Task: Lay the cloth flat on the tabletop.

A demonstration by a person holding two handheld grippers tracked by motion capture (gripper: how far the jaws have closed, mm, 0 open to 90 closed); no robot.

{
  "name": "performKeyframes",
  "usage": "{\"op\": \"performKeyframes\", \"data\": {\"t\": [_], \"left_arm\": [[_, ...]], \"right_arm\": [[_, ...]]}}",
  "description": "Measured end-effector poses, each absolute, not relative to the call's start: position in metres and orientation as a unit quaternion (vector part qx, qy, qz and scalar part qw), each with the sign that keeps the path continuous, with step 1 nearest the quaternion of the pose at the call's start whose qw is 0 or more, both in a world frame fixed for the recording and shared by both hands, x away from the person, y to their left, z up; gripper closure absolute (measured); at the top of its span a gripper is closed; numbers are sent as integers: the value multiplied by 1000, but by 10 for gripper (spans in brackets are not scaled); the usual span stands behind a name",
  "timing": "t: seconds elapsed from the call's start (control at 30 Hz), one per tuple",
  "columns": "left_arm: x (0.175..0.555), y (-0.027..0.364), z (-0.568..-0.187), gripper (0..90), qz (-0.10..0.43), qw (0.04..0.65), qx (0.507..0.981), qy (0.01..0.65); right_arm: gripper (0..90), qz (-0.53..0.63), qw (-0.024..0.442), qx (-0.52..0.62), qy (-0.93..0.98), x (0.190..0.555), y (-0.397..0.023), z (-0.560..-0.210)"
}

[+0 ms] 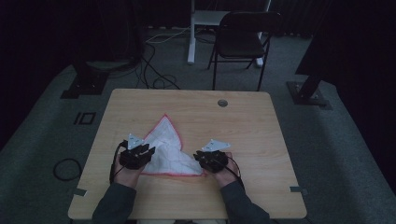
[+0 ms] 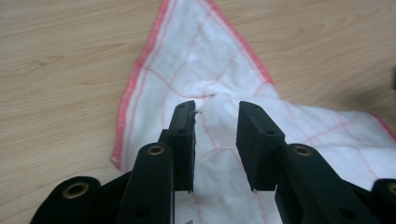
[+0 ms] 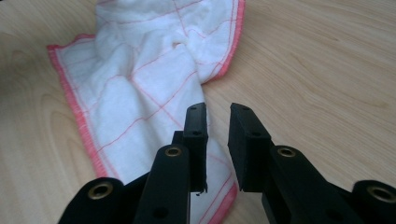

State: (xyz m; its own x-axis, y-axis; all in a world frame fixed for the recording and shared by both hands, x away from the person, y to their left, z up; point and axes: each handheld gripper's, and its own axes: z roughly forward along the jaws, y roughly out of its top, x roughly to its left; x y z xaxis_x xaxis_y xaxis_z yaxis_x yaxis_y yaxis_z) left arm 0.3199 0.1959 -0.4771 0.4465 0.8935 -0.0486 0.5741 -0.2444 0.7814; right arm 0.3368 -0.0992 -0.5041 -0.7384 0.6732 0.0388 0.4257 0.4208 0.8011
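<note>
While both claws [image 1: 145, 153] [image 1: 201, 157] gape unclenched over cloth [image 1: 164, 142] edges, bare table [image 1: 243, 126] beyond

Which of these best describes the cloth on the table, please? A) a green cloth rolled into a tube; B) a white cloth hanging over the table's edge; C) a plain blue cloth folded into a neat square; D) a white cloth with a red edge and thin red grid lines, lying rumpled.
D: the cloth is white with a red hem and thin red lines, lying creased on the wooden table, within its edges.
</note>
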Motion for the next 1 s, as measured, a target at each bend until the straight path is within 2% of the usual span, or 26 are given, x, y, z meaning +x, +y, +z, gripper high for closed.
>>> {"op": "performKeyframes", "data": {"t": [0.37, 1.0], "left_arm": [[312, 162, -489, 654, 182, 383, 792, 440], [304, 141, -500, 628, 163, 377, 818, 401]], "right_arm": [[775, 418, 150, 326, 835, 358, -87, -505], [791, 406, 144, 318, 845, 392, -68, -506]]}}
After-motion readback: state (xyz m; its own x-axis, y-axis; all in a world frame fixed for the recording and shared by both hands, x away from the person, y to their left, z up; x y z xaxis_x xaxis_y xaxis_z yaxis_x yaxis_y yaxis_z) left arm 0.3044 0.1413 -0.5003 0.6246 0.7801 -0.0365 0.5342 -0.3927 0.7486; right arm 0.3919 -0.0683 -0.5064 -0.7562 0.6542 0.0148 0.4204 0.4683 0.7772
